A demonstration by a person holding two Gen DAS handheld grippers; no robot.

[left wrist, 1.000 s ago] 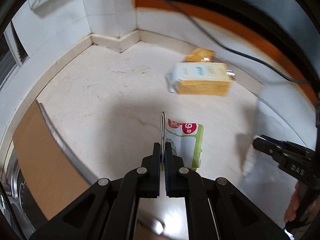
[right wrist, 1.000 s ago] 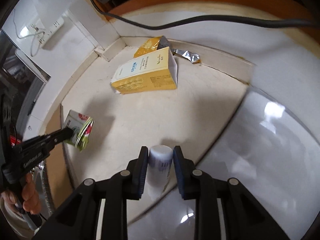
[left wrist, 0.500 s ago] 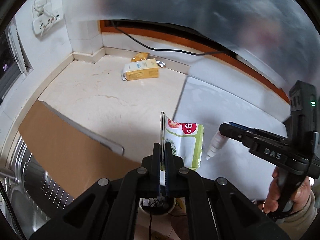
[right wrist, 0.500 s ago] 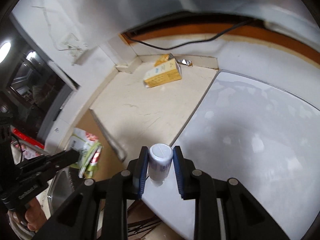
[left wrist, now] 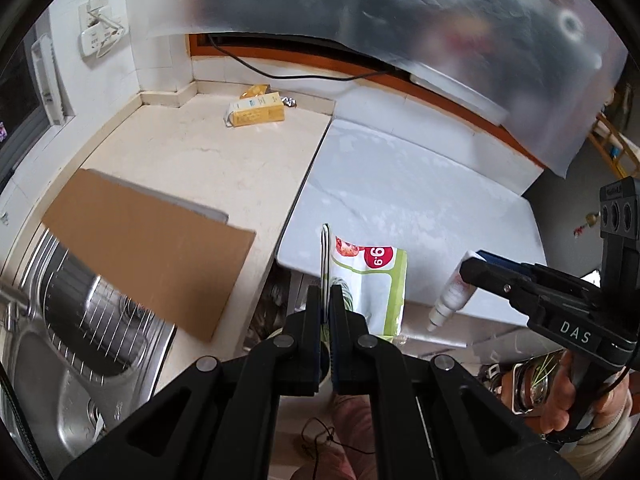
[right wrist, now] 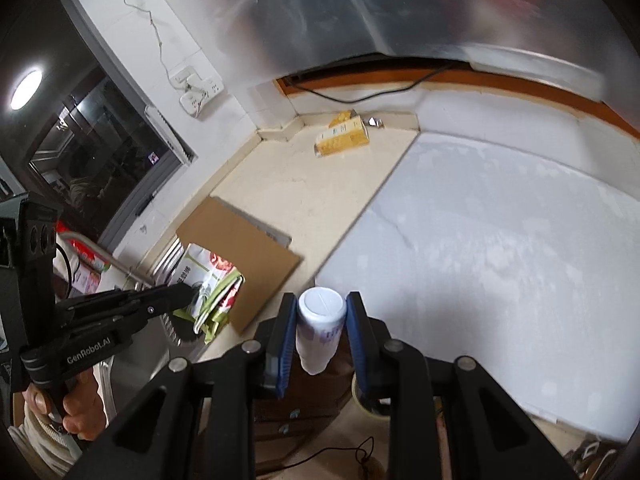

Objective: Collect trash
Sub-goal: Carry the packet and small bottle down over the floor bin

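My left gripper point(left wrist: 327, 294) is shut on a flattened green and white carton point(left wrist: 366, 284), held in the air past the counter's front edge; the carton also shows in the right wrist view point(right wrist: 208, 280). My right gripper point(right wrist: 322, 312) is shut on a small white bottle point(right wrist: 320, 324), also held off the counter; the bottle shows in the left wrist view point(left wrist: 450, 294). A yellow and white carton point(left wrist: 258, 110) and a yellow wrapper point(left wrist: 254, 90) lie in the far corner of the counter. A silver foil scrap point(left wrist: 289, 101) lies beside them.
A brown cardboard sheet point(left wrist: 148, 240) lies over the steel sink point(left wrist: 60, 340) with its wire rack. A white board point(left wrist: 404, 192) covers the right part of the counter. A black cable point(left wrist: 304, 74) runs along the back wall. A clear plastic sheet point(left wrist: 400, 8) hangs overhead.
Both grippers have pulled back and up from the counter with their loads. The far carton now looks much smaller, and the sink and counter front edge have come into view.
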